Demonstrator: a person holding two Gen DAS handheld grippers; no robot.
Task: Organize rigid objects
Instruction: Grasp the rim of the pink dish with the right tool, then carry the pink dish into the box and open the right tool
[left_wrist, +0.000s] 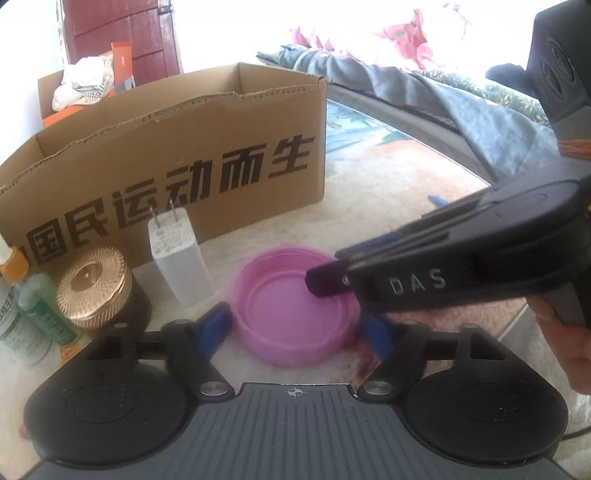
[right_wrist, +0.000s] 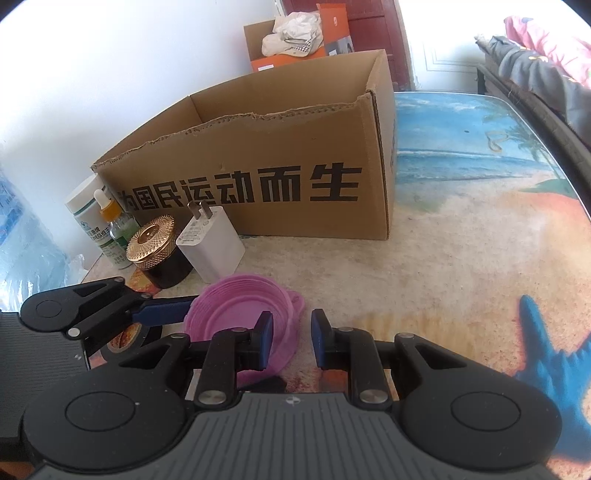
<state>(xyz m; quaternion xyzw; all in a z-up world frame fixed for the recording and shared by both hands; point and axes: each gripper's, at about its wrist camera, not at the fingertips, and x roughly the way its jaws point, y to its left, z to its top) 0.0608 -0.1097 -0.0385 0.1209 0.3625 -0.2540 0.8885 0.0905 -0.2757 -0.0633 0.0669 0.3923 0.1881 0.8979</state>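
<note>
The cardboard box (right_wrist: 258, 173) carries bold black Chinese characters, readable as 国民运动而生, with the leftmost character cut off in the left wrist view. The side of the right hand-held gripper (left_wrist: 327, 282) bears the letters "DAS", seen only from the left wrist. The white charger plug (left_wrist: 179, 258) and the green-and-white bottles (right_wrist: 88, 221) have small print too fine to read.

The pink lid (left_wrist: 295, 314) lies open side up on the bench (right_wrist: 461, 236), which shows a beach picture with a blue starfish. The left hand-held gripper (left_wrist: 297, 328) is spread wide, its 2 blue pads flanking the lid on either side; whether they touch it is unclear. The right hand-held gripper (right_wrist: 291, 338) stands open too, 1 finger reaching over the lid's rim, the other outside it.

The right wrist view alone shows a roll of black tape (right_wrist: 129, 341) beneath the left gripper, half hidden. A gold-capped dark jar (right_wrist: 155, 247) stands just beside the plug. Behind the box, a smaller carton with white cloth (right_wrist: 291, 31) and an orange package is partly hidden.
</note>
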